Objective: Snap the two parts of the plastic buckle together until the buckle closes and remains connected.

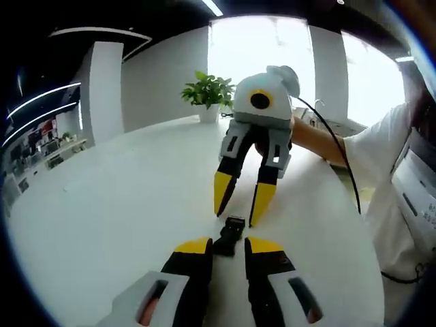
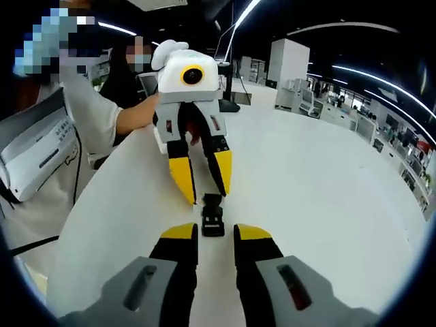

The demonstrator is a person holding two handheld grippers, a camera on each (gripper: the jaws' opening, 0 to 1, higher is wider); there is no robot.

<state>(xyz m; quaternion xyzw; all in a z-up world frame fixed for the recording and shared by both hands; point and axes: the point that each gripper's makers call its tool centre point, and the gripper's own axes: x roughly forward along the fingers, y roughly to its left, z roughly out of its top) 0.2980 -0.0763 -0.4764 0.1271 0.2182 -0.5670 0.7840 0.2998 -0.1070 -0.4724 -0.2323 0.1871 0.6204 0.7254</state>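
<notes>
Left gripper view: the left gripper (image 1: 229,245) rises from the bottom edge, its yellow-tipped jaws parted and grasping nothing. The black buckle (image 1: 230,236) lies on the white table (image 1: 122,204) in the gap just ahead of these jaws. The right gripper (image 1: 241,204) faces it from beyond, jaws likewise spread, tips just past the buckle's far end. A potted plant (image 1: 208,93) stands at the table's far edge.

Right gripper view: the right gripper (image 2: 216,232) has its jaws parted, holding nothing. The buckle (image 2: 212,216) lies on the table (image 2: 327,204) between its tips and those of the left gripper (image 2: 206,187), which is also spread. A person's hand (image 2: 139,112) holds the left gripper.
</notes>
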